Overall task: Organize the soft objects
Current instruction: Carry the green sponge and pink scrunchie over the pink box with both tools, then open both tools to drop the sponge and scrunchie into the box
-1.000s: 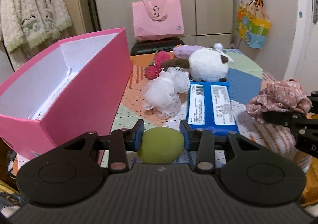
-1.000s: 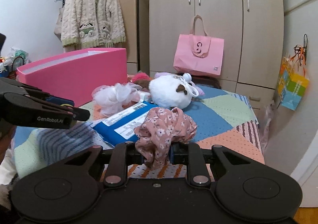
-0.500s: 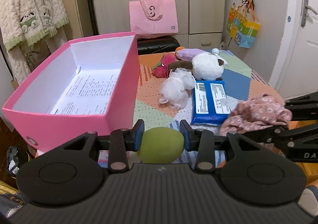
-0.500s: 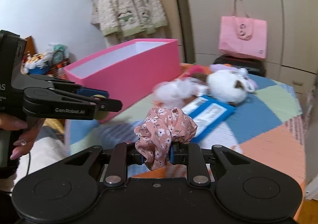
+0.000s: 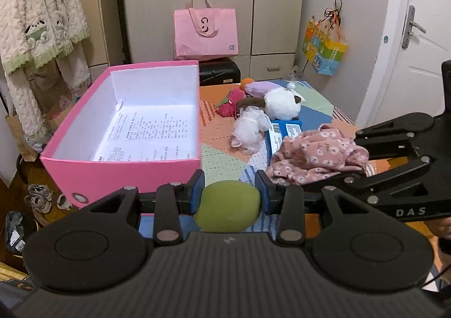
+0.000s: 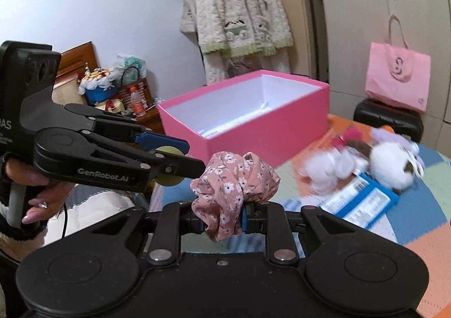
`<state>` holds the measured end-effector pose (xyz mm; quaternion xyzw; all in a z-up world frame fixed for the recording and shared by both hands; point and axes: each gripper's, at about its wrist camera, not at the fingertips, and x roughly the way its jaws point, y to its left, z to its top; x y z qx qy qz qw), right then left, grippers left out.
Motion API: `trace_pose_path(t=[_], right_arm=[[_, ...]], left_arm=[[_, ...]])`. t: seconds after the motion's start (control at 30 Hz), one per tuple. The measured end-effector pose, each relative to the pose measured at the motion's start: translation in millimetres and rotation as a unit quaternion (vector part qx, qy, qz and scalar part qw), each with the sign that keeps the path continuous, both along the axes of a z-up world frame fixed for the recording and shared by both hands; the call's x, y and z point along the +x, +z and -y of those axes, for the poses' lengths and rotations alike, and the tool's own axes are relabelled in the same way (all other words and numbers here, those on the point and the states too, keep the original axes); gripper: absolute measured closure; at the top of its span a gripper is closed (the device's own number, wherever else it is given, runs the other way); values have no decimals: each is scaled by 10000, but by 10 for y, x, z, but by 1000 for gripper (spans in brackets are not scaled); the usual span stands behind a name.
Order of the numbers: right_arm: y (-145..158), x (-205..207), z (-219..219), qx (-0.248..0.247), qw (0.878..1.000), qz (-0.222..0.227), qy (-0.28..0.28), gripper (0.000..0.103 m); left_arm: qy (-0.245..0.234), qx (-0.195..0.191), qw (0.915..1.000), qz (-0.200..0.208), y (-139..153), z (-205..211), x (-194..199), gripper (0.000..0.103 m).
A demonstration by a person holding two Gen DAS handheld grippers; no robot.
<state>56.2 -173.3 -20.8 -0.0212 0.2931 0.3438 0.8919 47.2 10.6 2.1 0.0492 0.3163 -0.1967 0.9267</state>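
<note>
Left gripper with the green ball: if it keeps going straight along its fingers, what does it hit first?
Probably the tablecloth between the pink box and the floral scrunchie; the left gripper points slightly down past the box's near right corner. Depth is unclear, so it may clip that corner.

Both grippers are the same matte black plastic build: ribbed top plate, two big round discs, silver rivets on the linkage arms, blue pads on the fingertips. The left gripper has white "GenRobot.AI" lettering on its side, the right gripper shows "DAS". Behind the left one, a hand with a fuzzy dark cuff and a thin black cable.
</note>
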Motion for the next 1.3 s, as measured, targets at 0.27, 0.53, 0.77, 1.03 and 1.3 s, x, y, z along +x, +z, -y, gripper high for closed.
trace_pose_path(t=[0.27, 0.53, 0.77, 1.03, 1.3], right_arm=[[291, 130, -320, -68, 9997, 27, 236, 77], [465, 450, -531, -156, 9991, 285, 257, 76], [460, 953, -664, -587, 9968, 521, 154, 76], [374, 1861, -911, -1338, 9898, 446, 209, 76], [16, 2688, -1064, -2258, 9713, -288, 693, 75]], left_arm=[[-68, 78, 9999, -53, 316, -352, 55, 65], [105, 181, 9997, 89, 402, -600, 351, 65], [-44, 21, 9997, -229, 329, -662, 967, 63], [-94, -40, 9981, -615, 145, -568, 1940, 63], [250, -271, 9931, -1116, -191, -534, 2829, 63]])
